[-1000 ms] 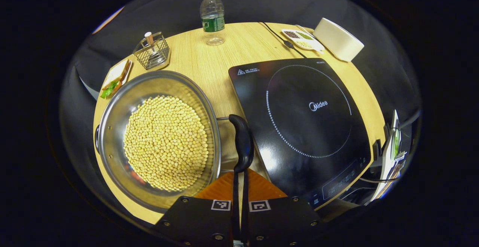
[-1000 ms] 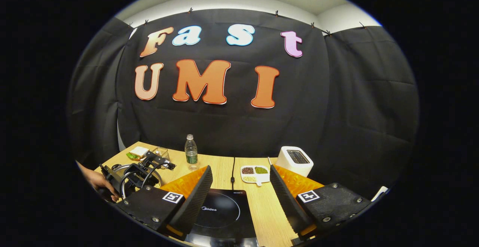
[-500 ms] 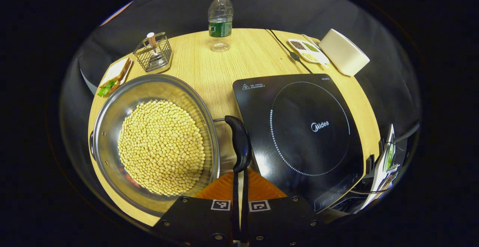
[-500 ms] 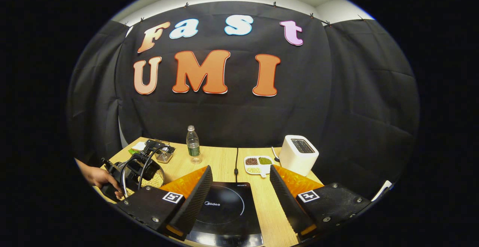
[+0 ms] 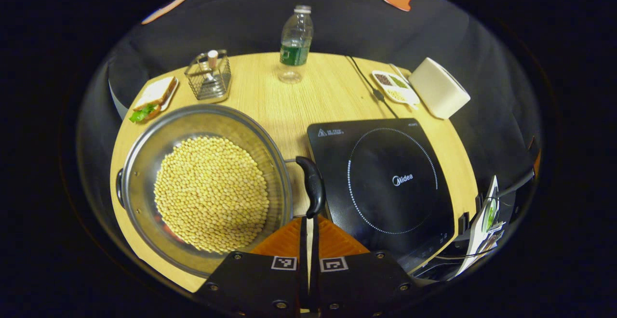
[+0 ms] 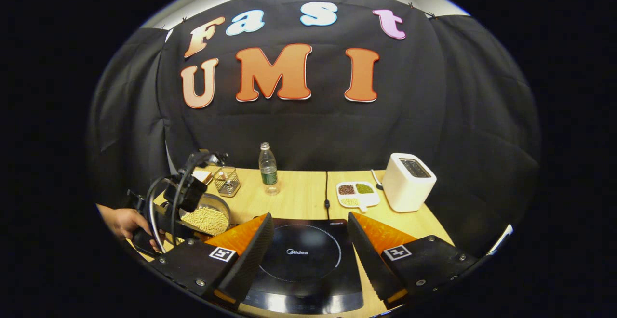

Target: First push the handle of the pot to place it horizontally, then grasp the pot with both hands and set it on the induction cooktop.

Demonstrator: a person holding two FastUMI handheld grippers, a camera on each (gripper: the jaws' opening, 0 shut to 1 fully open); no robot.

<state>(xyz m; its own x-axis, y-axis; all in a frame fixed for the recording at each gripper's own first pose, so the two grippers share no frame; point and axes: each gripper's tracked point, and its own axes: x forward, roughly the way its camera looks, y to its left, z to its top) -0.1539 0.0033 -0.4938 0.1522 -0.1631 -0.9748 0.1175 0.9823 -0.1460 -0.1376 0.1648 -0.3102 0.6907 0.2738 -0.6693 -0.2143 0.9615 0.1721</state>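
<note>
Left claw [image 5: 308, 221], fingers nearly together, sits at the pot [image 5: 205, 188] handle's [image 5: 313, 188] near tip. Right claw [image 6: 308, 245] hangs wide open above the cooktop [image 6: 303, 260].

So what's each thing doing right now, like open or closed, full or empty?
pot: on table, full of beans
pot handle: standing up
left gripper: shut, just below handle
right gripper: open, above cooktop
induction cooktop: bare
water bottle: upright, capped
</note>
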